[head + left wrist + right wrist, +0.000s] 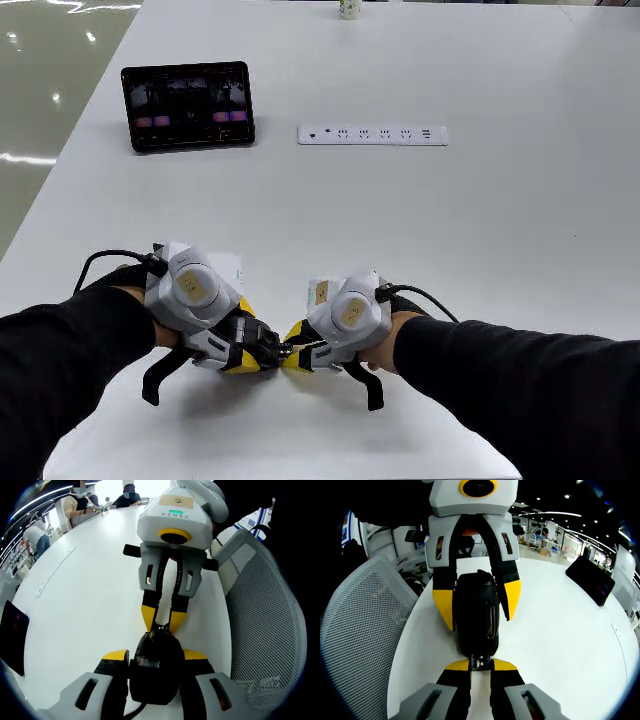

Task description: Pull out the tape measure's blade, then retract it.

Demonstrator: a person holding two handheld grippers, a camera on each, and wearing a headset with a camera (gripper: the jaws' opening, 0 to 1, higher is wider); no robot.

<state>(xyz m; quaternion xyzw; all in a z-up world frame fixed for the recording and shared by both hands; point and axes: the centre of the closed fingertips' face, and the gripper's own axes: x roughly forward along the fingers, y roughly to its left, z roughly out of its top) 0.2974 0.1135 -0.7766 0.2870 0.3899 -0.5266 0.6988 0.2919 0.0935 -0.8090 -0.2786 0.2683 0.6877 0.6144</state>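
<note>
Two-handed, working low at the near edge of a smooth white table (500, 250), just beside a grey mesh chair back (265, 620). Clamping the rounded, matte black tape measure (155, 675) in the left gripper (250, 342), yellow-tipped jaws spread to the case's width. Pinching the small metal blade hook (480, 661) right at the case mouth with the right gripper (481, 666), jaws almost together. Looking farther across the glossy top to a flat dark tablet (188, 105) propped up, then a long white power strip (372, 134), then a small pale cup (350, 9) at the far edge.
</note>
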